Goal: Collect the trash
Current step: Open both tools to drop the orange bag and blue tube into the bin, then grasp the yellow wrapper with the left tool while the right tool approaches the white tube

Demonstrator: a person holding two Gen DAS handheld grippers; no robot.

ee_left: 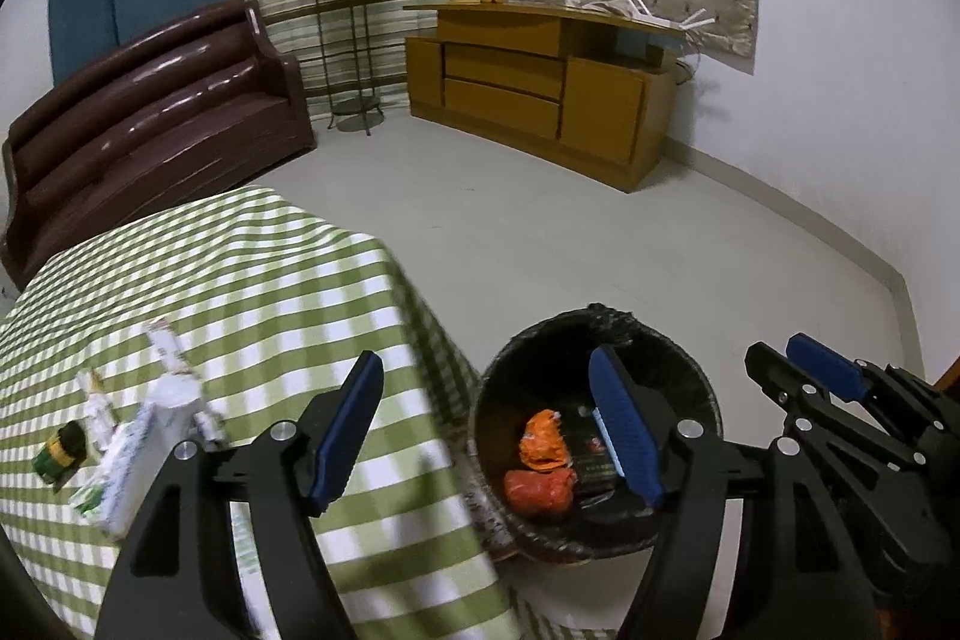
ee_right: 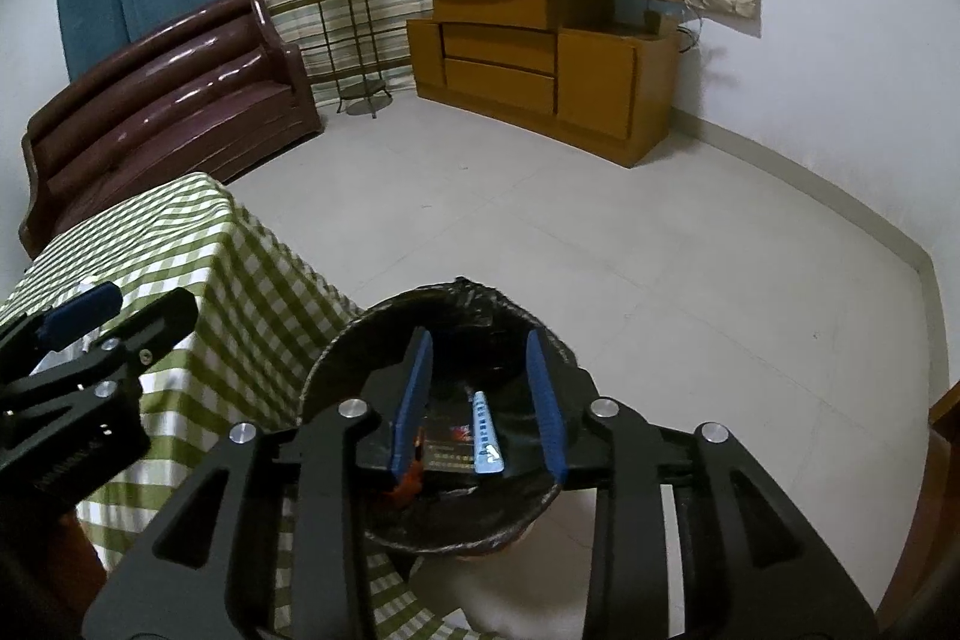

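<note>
Where the black-lined trash bin (ee_left: 600,436) stands on the floor just beside the checked table (ee_left: 252,280), I see two orange wrappers (ee_left: 540,466), a dark packet (ee_right: 447,445) and a pale blue strip (ee_right: 487,439) already lying in it. My right gripper (ee_right: 480,406) hangs over the bin's mouth, its fingers apart and empty, the strip showing between them. My left gripper (ee_left: 486,436) has its jaws spread wide, nothing held, one finger over the tablecloth, the other over the bin. Left of that finger, crumpled white cartons (ee_left: 144,436) and a small green can (ee_left: 63,454) lie on the table.
</note>
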